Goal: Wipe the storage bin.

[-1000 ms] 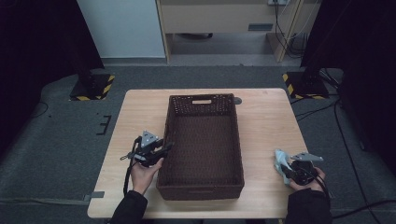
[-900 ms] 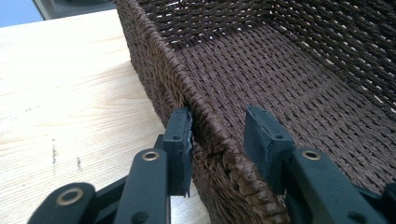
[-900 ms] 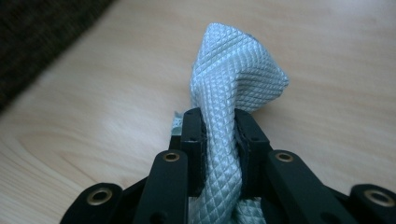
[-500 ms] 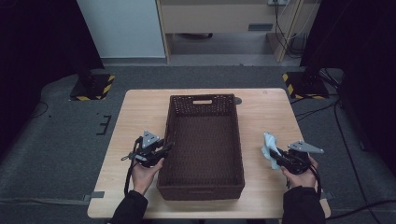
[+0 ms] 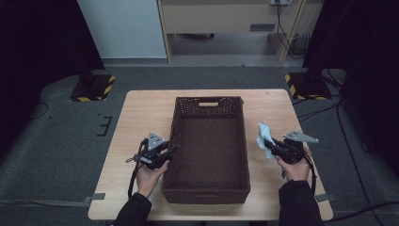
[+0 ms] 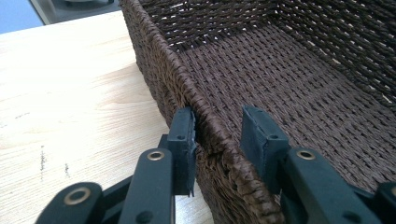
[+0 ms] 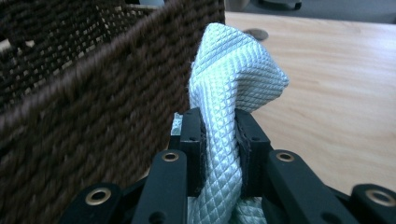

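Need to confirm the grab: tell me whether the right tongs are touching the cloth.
Touching. In the right gripper view the right tongs are shut on the pale quilted cloth, both pads pressing its folds beside the basket.

A pale blue quilted cloth (image 7: 233,88) stands bunched and upright at centre frame, just beside the dark brown woven basket (image 5: 207,188), an open rectangular basket lying mid-frame on the surface (image 5: 141,113).
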